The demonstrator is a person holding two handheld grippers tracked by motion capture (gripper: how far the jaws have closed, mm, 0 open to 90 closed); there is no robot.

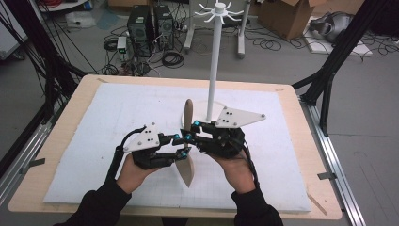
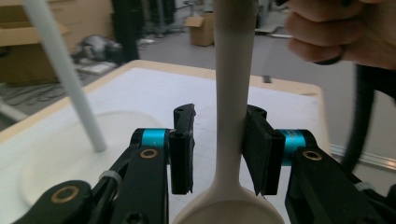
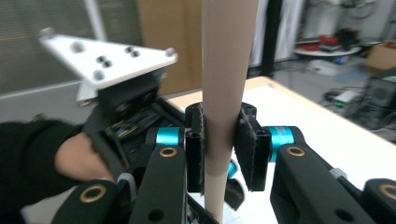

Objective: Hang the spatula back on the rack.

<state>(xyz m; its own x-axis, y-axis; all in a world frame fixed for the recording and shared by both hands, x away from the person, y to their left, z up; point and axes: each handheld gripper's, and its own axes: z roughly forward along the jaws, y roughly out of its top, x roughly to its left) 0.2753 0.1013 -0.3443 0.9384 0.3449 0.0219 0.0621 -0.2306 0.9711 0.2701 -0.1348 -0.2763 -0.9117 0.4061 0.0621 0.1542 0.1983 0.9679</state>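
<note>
Spoon [image 2: 232,93] handle top cut off by upper edge in left gripper view, bowl cut off by lower edge; in right gripper view both ends of handle run out of frame. White stand pole [image 2: 65,74] cropped at top there, background boxes blurred. In high view, spoon neck hidden behind fingertips of left gripper [image 1: 182,151] and right gripper [image 1: 190,132].

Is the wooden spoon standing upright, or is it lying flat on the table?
Upright. The wooden spoon stands handle up, bowl down, and the right gripper presses both pads on its handle.
</note>
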